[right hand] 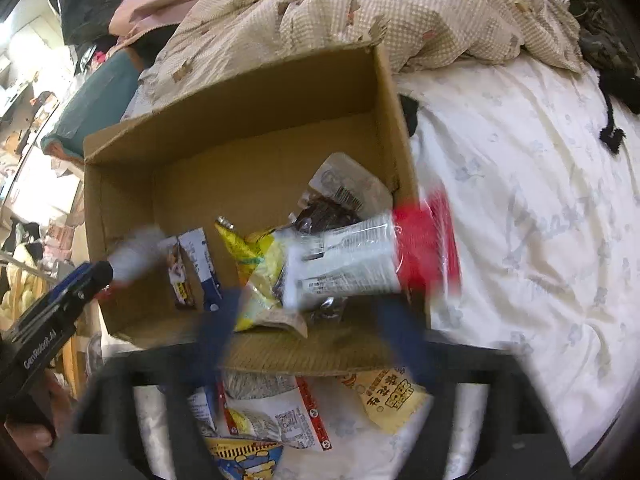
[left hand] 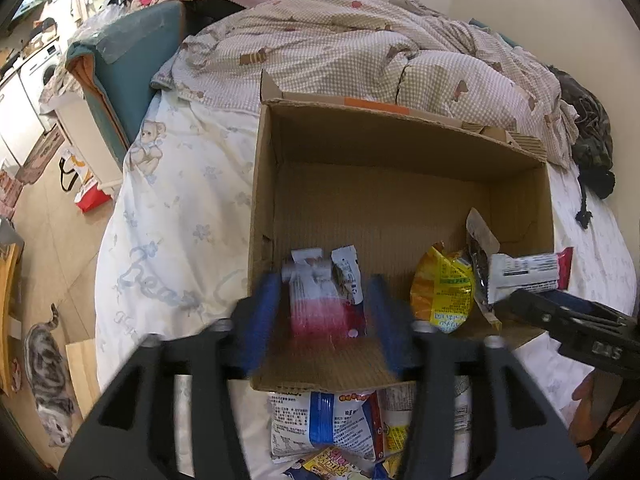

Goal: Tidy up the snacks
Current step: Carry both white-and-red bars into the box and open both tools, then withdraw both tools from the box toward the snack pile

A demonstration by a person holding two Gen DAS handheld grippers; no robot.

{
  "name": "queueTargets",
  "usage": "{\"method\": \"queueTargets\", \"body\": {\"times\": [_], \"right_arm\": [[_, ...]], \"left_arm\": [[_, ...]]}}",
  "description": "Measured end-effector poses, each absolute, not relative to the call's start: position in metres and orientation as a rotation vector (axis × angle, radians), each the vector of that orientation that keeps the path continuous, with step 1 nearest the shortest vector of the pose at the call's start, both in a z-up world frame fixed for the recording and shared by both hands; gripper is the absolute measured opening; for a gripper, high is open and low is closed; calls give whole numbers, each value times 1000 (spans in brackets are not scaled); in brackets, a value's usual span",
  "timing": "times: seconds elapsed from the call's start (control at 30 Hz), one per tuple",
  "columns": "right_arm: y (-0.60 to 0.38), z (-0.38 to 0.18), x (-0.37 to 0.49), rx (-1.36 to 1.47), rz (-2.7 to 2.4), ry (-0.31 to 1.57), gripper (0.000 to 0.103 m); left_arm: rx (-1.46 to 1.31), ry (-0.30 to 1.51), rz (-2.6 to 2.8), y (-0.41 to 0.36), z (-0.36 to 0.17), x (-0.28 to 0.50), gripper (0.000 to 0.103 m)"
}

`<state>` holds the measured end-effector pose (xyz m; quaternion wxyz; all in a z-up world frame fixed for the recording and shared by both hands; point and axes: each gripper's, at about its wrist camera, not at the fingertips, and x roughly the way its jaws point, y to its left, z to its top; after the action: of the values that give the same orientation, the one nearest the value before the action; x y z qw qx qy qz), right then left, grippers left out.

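Two grippers over a cardboard box [left hand: 400, 200] of snacks.
Left gripper [left hand: 326, 300] and right gripper [right hand: 316, 312] both spread wide, released, each with a blurred packet between its fingers.

You have a bed [left hand: 172, 216] under a white teddy-print sheet, with a rumpled checked duvet [left hand: 340, 52] heaped at its far end. A teal cushion [left hand: 132, 76] leans beside it. On the wooden floor [left hand: 52, 216] lies a grey tabby cat [left hand: 46, 376], near a red-and-white bag [left hand: 86, 192].
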<state>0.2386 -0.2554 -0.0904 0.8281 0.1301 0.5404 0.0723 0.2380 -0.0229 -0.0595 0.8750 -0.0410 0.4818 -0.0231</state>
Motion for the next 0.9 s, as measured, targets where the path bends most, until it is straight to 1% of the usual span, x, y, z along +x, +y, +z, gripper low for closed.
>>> {"method": "queueTargets", "body": {"times": [0.07, 0.1, 0.43, 0.83, 0.87, 0.9], "right_arm": [[-258, -87, 237, 261, 146, 1133, 93], [-258, -86, 238, 249, 145, 1129, 93], [-257, -83, 239, 252, 148, 1125, 93], [-264, -70, 228, 271, 140, 1076, 93], [-264, -69, 226, 276, 141, 1071, 93], [-265, -66, 223, 282, 144, 1067, 93]], "left_arm": [[-99, 1002, -42, -21, -59, 237, 75], [-101, 1000, -40, -21, -59, 237, 77], [-84, 986, -52, -23, -57, 235, 78], [-110, 897, -45, -7, -33, 215, 78], [-115, 897, -49, -6, -31, 214, 80], [-119, 899, -53, -4, -29, 212, 85]]}}
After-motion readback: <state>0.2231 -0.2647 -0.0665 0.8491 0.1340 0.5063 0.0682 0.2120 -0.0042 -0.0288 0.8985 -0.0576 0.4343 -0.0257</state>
